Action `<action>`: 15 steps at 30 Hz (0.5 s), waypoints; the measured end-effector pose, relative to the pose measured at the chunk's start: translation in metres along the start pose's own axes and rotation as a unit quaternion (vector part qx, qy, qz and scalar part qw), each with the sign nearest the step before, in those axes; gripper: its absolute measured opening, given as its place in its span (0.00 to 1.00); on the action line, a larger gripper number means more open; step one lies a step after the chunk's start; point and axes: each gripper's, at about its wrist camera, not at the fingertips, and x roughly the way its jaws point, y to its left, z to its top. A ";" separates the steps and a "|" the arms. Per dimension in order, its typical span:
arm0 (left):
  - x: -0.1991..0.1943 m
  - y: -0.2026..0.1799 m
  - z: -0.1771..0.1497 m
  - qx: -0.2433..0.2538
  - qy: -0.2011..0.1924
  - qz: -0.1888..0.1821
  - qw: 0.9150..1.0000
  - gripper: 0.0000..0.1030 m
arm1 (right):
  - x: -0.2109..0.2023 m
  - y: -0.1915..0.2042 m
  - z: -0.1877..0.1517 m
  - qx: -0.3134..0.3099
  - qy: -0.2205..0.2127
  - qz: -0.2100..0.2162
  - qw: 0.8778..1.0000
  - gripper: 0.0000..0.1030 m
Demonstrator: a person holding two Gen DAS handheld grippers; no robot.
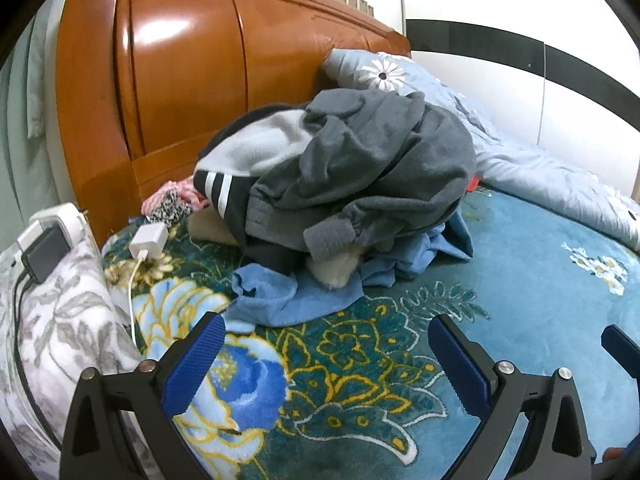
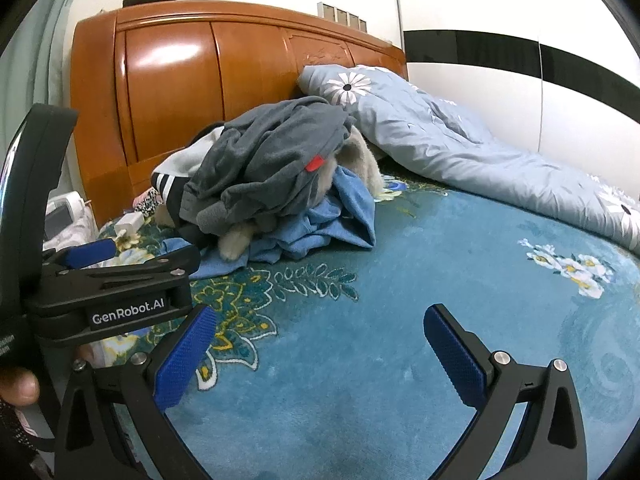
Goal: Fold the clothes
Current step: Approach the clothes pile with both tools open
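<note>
Bedroom scene: a bed covered by a teal plush blanket with a blue-and-yellow flower pattern (image 1: 520,240), backed by a glossy orange-brown wooden headboard (image 1: 180,80).

Left to right:
- Far left, a grey-and-white leaf-print pillow (image 1: 60,300) carrying a dark device, with a white charger block and cable (image 1: 148,238) just beside it on the blanket.
- Left claw (image 1: 324,354): blue ribbed pads spread wide, nothing between them, hovering over the blanket short of the pile.
- Centre, near the headboard: a heap of unfolded clothes. Topmost is a dark grey fleece garment with ribbed cuffs (image 1: 380,160); under its left side a black piece with white stripes (image 1: 216,192); below, a crumpled light blue cloth (image 1: 288,296) spilling toward the claws; something cream and fluffy (image 1: 334,272) pokes out between.
- Right claw (image 2: 320,352): also spread wide and empty, over bare blanket.
- Far right, a pale blue daisy-print quilt (image 2: 460,148) bunched along the wall side.

Step in hand, as I judge it: both claws face the heap, so picking a garment out looks likely. No folded stack is visible in either view. That move calls for pinching a single layer, the grey cuff or a blue edge, and pulling it onto the bare blanket to spread flat.

Orientation: the heap is a mound with no clear long axis, roughly wider across the bed than deep. The grey cuff points toward the claws.
</note>
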 end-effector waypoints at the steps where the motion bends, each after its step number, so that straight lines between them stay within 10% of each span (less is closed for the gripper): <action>1: -0.001 -0.001 0.001 0.002 0.000 0.001 1.000 1.00 | -0.001 0.000 0.000 -0.001 0.000 -0.002 1.000 1.00; 15: -0.004 -0.007 0.002 -0.004 -0.014 -0.036 0.999 1.00 | -0.002 -0.002 -0.001 0.001 -0.004 -0.001 1.000 1.00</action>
